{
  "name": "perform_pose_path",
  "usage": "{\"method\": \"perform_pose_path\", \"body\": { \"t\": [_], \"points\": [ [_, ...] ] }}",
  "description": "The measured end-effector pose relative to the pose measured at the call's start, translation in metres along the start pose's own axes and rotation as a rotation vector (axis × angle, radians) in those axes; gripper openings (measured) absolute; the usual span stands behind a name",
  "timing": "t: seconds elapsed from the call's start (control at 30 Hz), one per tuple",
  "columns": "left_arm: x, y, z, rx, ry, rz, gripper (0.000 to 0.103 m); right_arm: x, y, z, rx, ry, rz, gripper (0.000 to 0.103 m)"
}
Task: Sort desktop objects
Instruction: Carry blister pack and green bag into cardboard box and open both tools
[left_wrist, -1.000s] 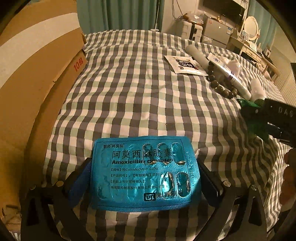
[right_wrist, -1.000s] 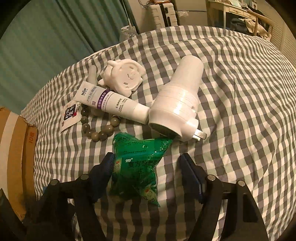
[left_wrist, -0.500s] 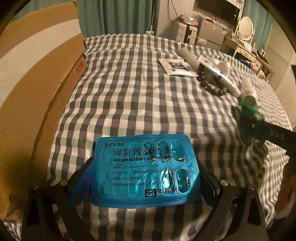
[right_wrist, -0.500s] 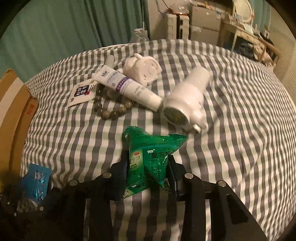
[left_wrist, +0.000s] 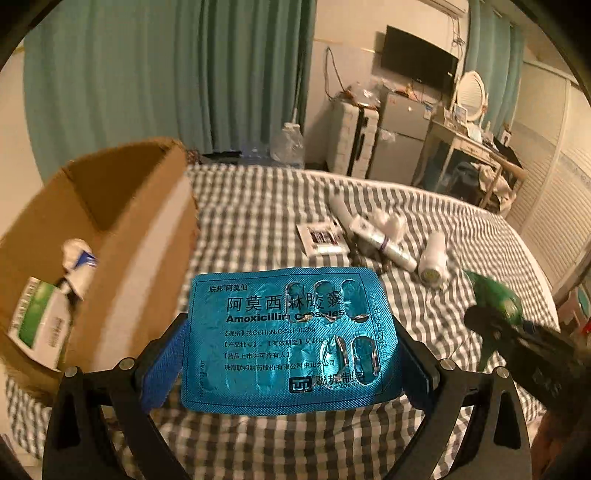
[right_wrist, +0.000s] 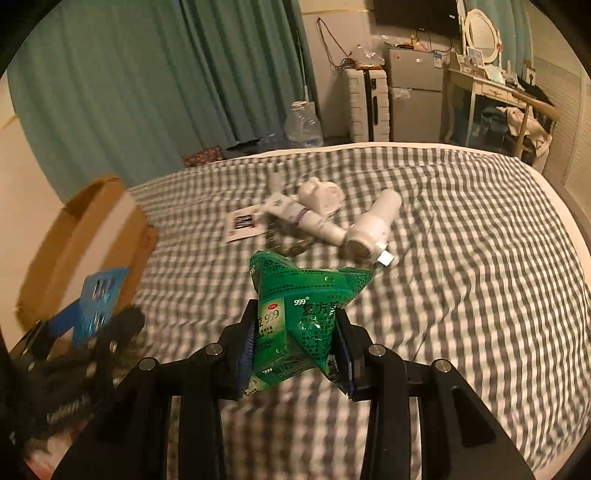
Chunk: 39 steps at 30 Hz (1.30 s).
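1. Cardboard box (left_wrist: 122, 236), far left on the checked bedspread (left_wrist: 258, 221): open at the top; a green-and-white carton (left_wrist: 38, 325) and a white tube (left_wrist: 79, 264) lie inside.
2. Left gripper (left_wrist: 291, 354): jaws closed to the width of a blue Amoxicillin blister card (left_wrist: 291, 339), blue pads against its left and right edges; the card is held flat, clear of the bedspread, just right of the box wall.
3. Loose objects, centre of the bed: a white sachet (right_wrist: 245, 223), a string of dark beads (right_wrist: 291, 249), a white squeeze tube (right_wrist: 314, 221), a white rounded item (right_wrist: 321, 195) and a white hair dryer (right_wrist: 373, 229), lying close together, some touching.
4. Right gripper (right_wrist: 295, 339): jaws narrow, having just been closing, and pressed on both sides of a green "999" packet (right_wrist: 303, 306), which is crumpled between the pads and lifted off the bedspread, nearer than the loose objects.
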<state>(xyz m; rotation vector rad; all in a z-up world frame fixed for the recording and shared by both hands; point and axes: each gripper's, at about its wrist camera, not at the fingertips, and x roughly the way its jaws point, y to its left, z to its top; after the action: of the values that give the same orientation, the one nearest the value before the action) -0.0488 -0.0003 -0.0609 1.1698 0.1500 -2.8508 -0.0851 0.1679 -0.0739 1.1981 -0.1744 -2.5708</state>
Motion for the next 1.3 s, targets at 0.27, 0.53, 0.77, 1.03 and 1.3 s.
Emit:
{"method": "perform_pose_path", "body": {
  "t": [0.27, 0.53, 0.77, 1.03, 1.3],
  "points": [
    [-0.045, 0.024, 0.036, 0.002, -0.086, -0.009, 0.1, -0.073, 0.053, 0.007, -0.073, -0.093, 0.042, 0.037],
    [-0.089, 0.108, 0.091, -0.028, -0.155, 0.047, 0.1, -0.1, 0.143, 0.046, -0.228, -0.166, 0.147, 0.037],
    [-0.07, 0.191, 0.103, -0.063, -0.105, 0.181, 0.1, -0.065, 0.23, 0.075, -0.293, -0.109, 0.321, 0.037],
    [-0.01, 0.237, 0.09, -0.089, 0.006, 0.202, 0.1, 0.03, 0.295, 0.105, -0.314, 0.03, 0.379, 0.037],
    [0.019, 0.242, 0.091, -0.066, 0.021, 0.136, 0.103, 0.067, 0.3, 0.137, -0.223, 0.022, 0.405, 0.08]
  ]
}}
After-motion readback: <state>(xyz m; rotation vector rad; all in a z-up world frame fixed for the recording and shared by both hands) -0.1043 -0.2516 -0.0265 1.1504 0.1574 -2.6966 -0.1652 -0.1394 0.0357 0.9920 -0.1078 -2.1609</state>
